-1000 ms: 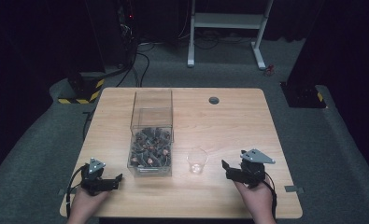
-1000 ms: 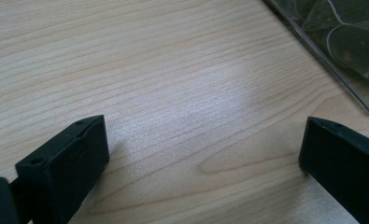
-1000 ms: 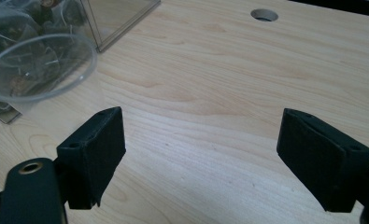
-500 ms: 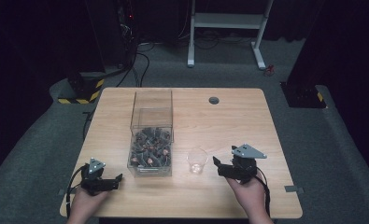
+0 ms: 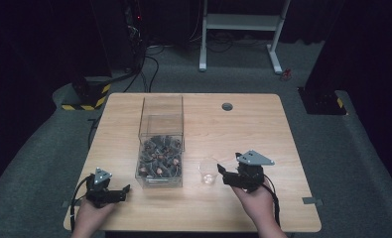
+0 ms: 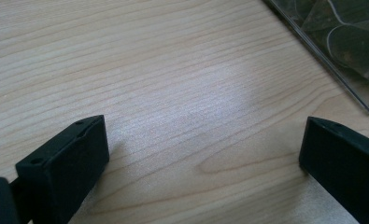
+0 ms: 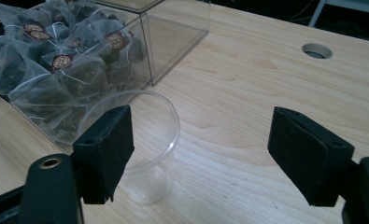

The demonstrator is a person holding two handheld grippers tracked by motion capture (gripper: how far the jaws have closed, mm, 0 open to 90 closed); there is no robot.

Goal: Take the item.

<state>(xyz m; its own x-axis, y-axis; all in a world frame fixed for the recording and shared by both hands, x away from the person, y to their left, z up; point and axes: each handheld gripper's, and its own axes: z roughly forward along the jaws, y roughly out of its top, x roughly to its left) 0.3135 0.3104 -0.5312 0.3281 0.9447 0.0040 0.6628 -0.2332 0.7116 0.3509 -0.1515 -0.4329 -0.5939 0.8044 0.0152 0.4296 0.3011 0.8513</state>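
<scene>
Your right gripper (image 5: 224, 174) hovers at the near right of the wooden surface (image 5: 263, 124), just beside the clear plastic cup (image 5: 208, 171), with its jaws pointing toward the cup from the right. In the right gripper view the right gripper (image 7: 198, 149) has its jaws standing wide apart; they have just been closing a little, and nothing sits between them. The cup (image 7: 142, 154) stands upright and empty behind the left-hand jaw in that view, partly covered by it, outside the gap; the pictures do not settle whether that jaw touches the cup's wall.

Just to the cup's left, in the high view, stands the clear box (image 5: 161, 144), a tall transparent container whose lower part holds a heap of tea bags (image 5: 159, 157) in see-through pyramid sachets with small round tags. The right gripper view shows the box (image 7: 173, 37) close behind the cup, the tea bags (image 7: 56, 65) pressed against its wall.

Your left gripper (image 5: 122, 191) rests low at the near left of the surface, pointing toward the box's near corner and apart from it. In the left gripper view the left gripper (image 6: 203, 154) has its jaws spread wide over bare wood, holding nothing, with the box's edge (image 6: 341, 51) at the upper right. A round cable hole (image 5: 227, 106) lies far back on the surface.
</scene>
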